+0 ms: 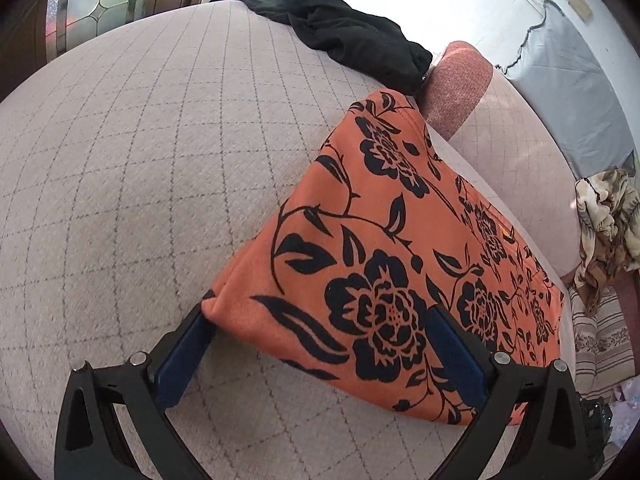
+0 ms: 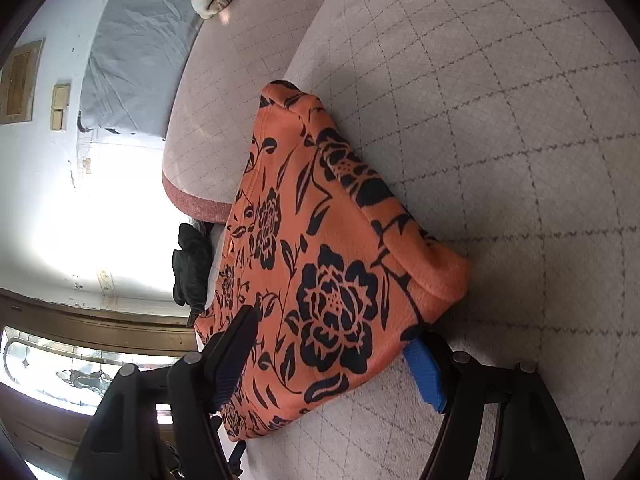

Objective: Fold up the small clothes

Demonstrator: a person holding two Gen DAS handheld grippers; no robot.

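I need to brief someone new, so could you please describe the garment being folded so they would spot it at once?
Start from the pale grey quilted cushion with its grid of stitched lines. Near its edge lies the orange garment, folded, with both open grippers at it. Its bold black flower print sets it apart from the plain black garment crumpled further back.
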